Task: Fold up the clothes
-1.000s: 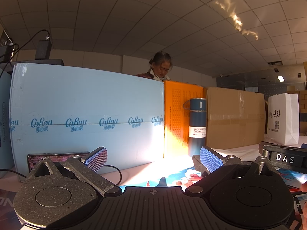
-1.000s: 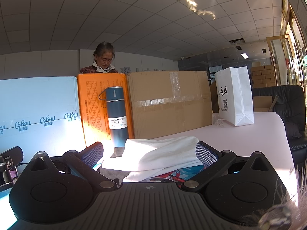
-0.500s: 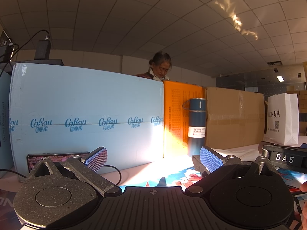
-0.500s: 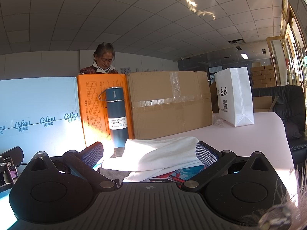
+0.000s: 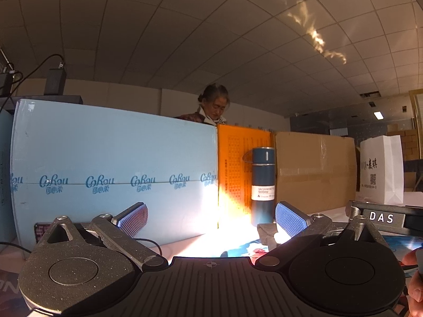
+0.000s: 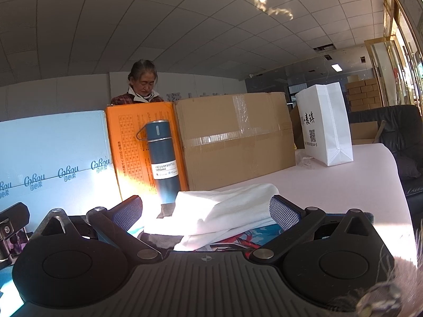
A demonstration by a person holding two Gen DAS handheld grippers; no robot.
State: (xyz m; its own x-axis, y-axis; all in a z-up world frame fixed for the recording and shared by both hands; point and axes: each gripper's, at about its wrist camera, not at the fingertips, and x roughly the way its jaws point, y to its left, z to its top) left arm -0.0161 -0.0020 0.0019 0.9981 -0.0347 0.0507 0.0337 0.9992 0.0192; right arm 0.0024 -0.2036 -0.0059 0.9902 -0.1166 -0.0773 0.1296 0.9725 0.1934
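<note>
A folded white cloth (image 6: 224, 211) lies on the table just beyond my right gripper (image 6: 205, 208), on top of a grey garment (image 6: 164, 239) and a colourful printed mat (image 6: 235, 240). The right gripper is open and empty, its fingers either side of the pile and low over the table. My left gripper (image 5: 211, 218) is open and empty, low over the table. A corner of the grey garment (image 5: 265, 233) shows beside its right finger (image 5: 289, 218). The printed mat (image 5: 238, 251) shows in bright sun between its fingers.
A blue vacuum bottle (image 6: 162, 163) stands behind the pile. Behind it stand a light blue carton (image 5: 113, 174), an orange box (image 6: 134, 153) and a brown cardboard box (image 6: 235, 140). A white paper bag (image 6: 325, 126) stands far right. A person (image 6: 144, 84) is behind the boxes.
</note>
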